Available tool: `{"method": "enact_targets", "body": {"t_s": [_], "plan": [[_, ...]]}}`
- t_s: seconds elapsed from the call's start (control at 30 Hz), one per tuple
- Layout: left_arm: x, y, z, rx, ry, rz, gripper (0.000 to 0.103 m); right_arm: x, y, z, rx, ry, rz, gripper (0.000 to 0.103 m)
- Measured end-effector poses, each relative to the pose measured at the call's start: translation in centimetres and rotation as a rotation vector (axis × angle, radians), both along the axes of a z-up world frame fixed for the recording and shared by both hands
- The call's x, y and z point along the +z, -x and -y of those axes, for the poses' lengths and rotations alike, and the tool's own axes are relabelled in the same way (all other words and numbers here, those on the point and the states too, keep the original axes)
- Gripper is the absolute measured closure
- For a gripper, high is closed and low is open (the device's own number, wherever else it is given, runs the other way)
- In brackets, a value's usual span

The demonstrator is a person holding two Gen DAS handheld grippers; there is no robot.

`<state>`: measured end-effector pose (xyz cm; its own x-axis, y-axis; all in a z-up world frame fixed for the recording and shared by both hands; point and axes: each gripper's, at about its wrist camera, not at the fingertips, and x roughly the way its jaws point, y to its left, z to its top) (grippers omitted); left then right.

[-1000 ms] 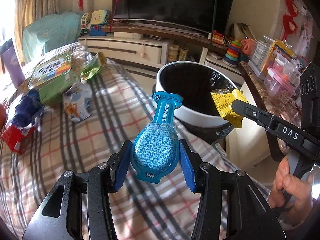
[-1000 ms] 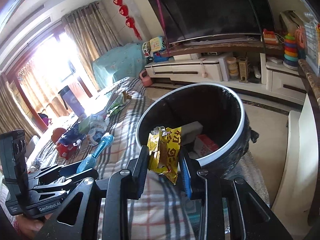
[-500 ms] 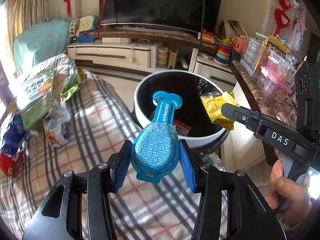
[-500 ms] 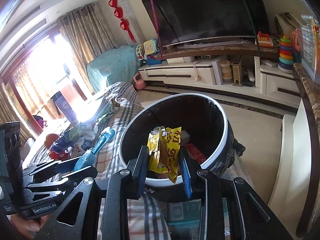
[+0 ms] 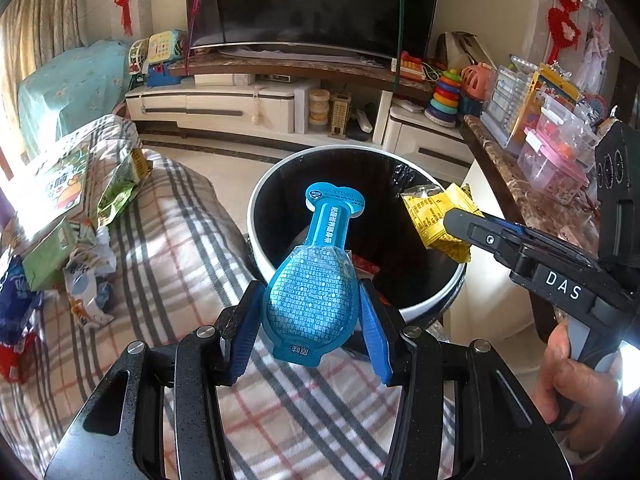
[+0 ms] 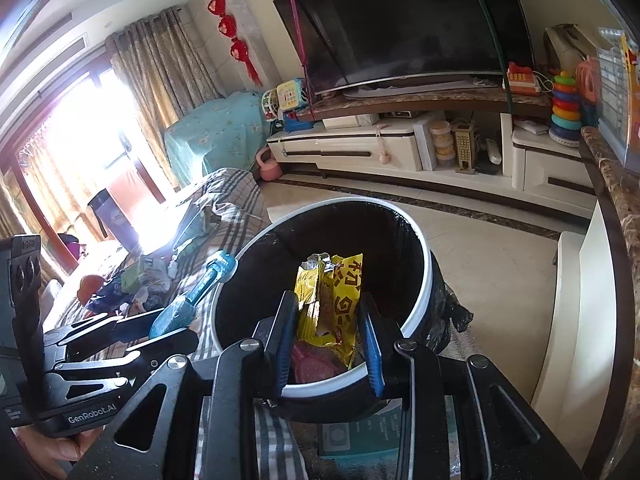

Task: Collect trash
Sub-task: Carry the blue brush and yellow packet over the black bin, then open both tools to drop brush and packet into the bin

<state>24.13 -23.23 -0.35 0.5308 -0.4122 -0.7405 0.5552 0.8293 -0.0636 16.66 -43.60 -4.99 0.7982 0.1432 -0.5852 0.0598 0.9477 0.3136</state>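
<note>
Both grippers have moved closer over the black bin (image 5: 420, 308), whose white rim now fills more of each view. The left gripper (image 5: 310, 320) clamps a blue bulb-shaped packet (image 5: 310, 304), its narrow neck reaching over the bin's mouth. The right gripper (image 6: 328, 336) pinches a crumpled yellow wrapper (image 6: 334, 304) above the opening. More wrappers (image 5: 80, 216) lie on the plaid cloth (image 5: 180, 240) beside the bin.

We are seeing the bin (image 5: 424, 308) standing just right of the couch (image 5: 168, 240), with wrappers (image 5: 80, 208) lying on the couch's left. Both packets, pouch (image 5: 310, 304) left and packet (image 5: 436, 216) right, are hanging over the bin's mouth.
</note>
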Motion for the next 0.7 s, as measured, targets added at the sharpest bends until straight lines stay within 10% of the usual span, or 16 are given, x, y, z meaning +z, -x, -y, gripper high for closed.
{"method": "enact_targets", "body": {"t_s": [0.57, 0.7], "plan": [[-0.5, -2.0, 2.3, 0.006, -0.009, -0.02, 0.056, -0.6, -2.1, 0.7, 0.007, 0.03, -0.039, 0.069], [-0.4, -2.3, 2.5, 0.011, -0.014, -0.021, 0.045, -0.5, -2.5, 0.8, 0.01, 0.027, -0.036, 0.047]]}}
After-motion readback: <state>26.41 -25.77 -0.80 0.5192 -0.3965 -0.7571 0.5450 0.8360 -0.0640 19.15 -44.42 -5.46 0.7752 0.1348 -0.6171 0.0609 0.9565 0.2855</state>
